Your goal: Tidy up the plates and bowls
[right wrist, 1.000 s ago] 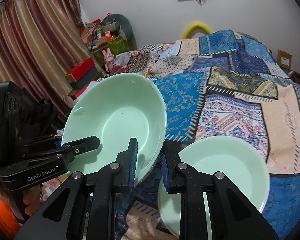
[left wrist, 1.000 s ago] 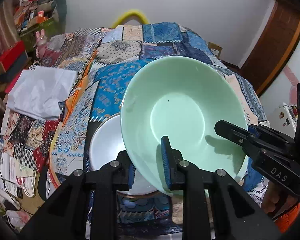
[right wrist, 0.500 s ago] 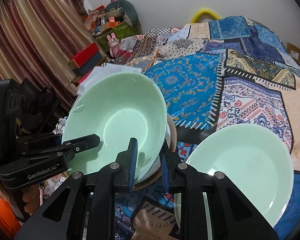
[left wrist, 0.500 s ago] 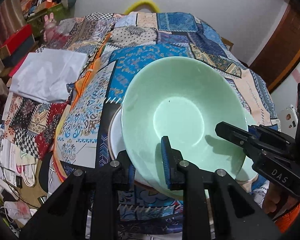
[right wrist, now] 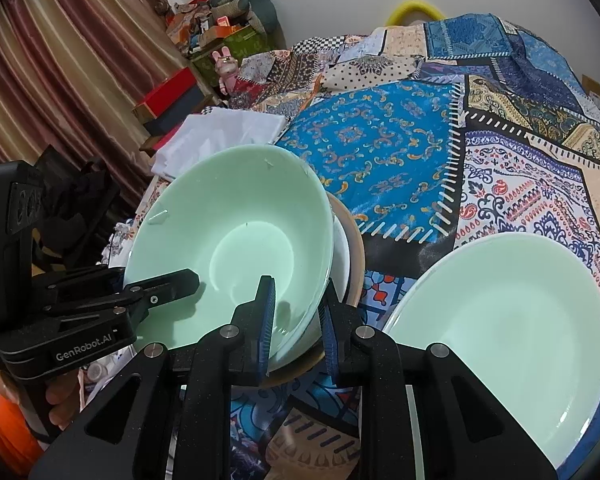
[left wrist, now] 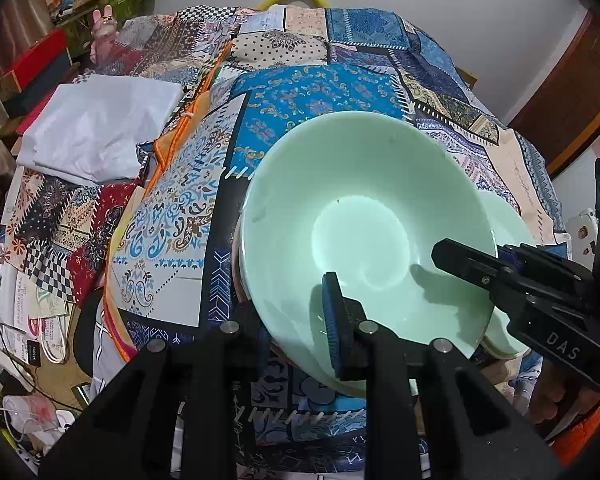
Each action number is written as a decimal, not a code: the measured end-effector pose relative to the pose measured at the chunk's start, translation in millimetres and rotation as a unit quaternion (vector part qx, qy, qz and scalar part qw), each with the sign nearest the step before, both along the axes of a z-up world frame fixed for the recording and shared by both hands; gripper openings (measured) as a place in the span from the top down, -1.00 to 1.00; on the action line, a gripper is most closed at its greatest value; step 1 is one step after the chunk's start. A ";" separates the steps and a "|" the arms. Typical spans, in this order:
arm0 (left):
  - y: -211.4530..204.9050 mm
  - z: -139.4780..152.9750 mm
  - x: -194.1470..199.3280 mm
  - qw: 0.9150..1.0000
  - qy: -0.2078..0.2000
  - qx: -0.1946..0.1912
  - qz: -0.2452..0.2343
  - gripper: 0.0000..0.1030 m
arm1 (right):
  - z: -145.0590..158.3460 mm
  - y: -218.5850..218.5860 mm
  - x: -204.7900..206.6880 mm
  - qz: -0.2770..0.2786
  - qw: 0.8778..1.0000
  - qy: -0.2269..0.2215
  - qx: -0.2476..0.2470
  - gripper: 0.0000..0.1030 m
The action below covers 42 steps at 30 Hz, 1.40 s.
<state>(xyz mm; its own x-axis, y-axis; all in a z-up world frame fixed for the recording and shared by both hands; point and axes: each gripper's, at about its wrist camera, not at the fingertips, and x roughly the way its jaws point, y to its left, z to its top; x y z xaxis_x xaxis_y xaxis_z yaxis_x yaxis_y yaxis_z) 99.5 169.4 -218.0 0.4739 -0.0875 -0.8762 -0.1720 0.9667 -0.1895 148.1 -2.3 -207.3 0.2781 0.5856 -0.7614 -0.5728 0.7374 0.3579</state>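
Observation:
A mint green bowl [left wrist: 364, 216] hangs tilted between both grippers, low over a white dish [right wrist: 342, 256] that sits on a tan-rimmed plate [right wrist: 357, 254]. My left gripper [left wrist: 296, 332] is shut on the bowl's near rim, one pad inside and one outside. My right gripper [right wrist: 296, 324] is shut on the rim at the bowl's other side. A wide mint green plate [right wrist: 500, 320] lies on the quilt just right of the stack. The bowl hides most of the white dish, and I cannot tell whether the two touch.
A patchwork quilt [right wrist: 380, 148] covers the bed. Folded white cloth [left wrist: 96, 124] lies at the left. Boxes and clutter [right wrist: 172, 96] line the curtain side, and cables and papers [left wrist: 28, 312] cover the floor below the bed's left edge.
Both grippers have come down with the green bowl. It now covers nearly all of the white dish beneath. The green plate looks larger and closer in the right wrist view.

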 end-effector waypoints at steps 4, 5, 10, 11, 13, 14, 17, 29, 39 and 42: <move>1.7 -2.1 1.9 1.000 -0.001 -0.005 -0.001 0.56 | -0.9 -1.0 4.7 -0.003 1.000 0.005 -0.001 0.59; 2.4 -2.8 2.0 1.000 -0.001 -0.007 -0.001 0.56 | -0.2 -1.9 5.1 -0.003 1.000 0.004 0.000 0.56; 4.4 -6.4 2.4 1.000 0.001 -0.009 -0.001 0.56 | -0.6 -4.7 5.4 -0.006 1.000 0.005 -0.004 0.55; 4.4 -6.1 2.2 1.000 0.001 -0.008 -0.001 0.56 | -0.4 -4.6 5.0 -0.006 1.000 0.003 -0.004 0.55; 3.6 -5.6 2.3 1.000 0.000 -0.005 -0.001 0.56 | 0.2 -4.5 4.1 -0.005 1.000 0.001 -0.006 0.55; 3.4 -5.5 2.1 1.000 0.000 -0.005 -0.001 0.56 | 0.8 -3.6 3.5 -0.005 1.000 0.000 -0.006 0.55; 3.3 -5.5 2.3 1.000 0.000 -0.005 -0.001 0.56 | 2.5 -4.6 3.4 -0.004 1.000 -0.003 -0.007 0.55; 5.0 3.7 2.0 1.000 -0.006 0.004 0.007 0.56 | 5.6 -12.0 1.2 -0.004 1.000 -0.015 -0.006 0.55; 4.2 32.8 -8.1 0.998 -0.045 0.039 0.011 0.13 | 19.5 -29.7 0.4 -0.023 0.999 -0.036 -0.003 0.42; 5.2 40.5 -12.2 0.997 -0.060 0.045 0.015 -0.08 | 17.3 -28.7 0.2 -0.022 0.999 -0.031 -0.004 0.36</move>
